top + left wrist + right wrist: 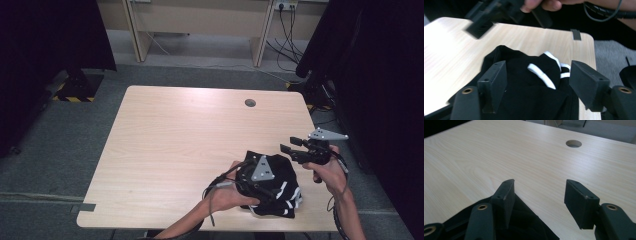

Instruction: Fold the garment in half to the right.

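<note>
A folded black garment with white stripes [289, 189] lies near the front right corner of the light wooden table [175, 140]. My left gripper [270, 177] hovers right over it. In the left gripper view its jaws stand open [539, 66], with the garment [524, 85] bunched below and between them and the pads not pressing on it. My right gripper [289, 144] is held just right of the garment, above bare wood. Its jaws [540, 183] are open and empty, and a corner of the garment [529, 225] lies under the left jaw.
A round cable hole [250, 103] sits at the table's far right. The right table edge runs close beside my right hand. Dark curtains flank the table, and desk legs and cables stand behind. A strip of dark tape [575, 34] marks the near edge.
</note>
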`<action>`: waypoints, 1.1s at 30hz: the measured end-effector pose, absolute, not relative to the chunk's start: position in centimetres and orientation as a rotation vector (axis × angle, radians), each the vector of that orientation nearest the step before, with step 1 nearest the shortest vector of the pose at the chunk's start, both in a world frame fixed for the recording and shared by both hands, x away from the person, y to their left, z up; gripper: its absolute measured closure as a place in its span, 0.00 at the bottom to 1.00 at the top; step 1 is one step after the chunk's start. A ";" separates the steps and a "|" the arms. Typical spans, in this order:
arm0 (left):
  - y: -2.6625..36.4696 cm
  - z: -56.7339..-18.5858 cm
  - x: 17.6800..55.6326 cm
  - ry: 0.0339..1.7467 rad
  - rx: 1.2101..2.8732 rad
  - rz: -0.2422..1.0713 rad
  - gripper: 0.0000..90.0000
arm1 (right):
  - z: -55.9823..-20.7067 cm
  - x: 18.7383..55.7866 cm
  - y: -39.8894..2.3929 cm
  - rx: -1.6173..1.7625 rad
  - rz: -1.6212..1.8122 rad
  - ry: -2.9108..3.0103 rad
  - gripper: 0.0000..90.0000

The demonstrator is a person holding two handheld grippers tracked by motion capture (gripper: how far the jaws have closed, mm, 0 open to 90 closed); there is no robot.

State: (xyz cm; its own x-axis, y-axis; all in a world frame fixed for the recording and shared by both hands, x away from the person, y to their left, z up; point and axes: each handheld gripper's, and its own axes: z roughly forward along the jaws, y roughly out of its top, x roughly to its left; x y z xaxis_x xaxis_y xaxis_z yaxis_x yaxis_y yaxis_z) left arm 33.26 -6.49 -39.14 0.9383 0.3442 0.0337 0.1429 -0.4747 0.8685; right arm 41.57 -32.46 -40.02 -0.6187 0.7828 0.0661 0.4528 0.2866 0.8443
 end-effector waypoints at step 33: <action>-4.1 -47.1 35.4 0.697 2.249 0.267 0.28 | -46.4 39.8 -35.1 1.153 0.857 2.357 0.92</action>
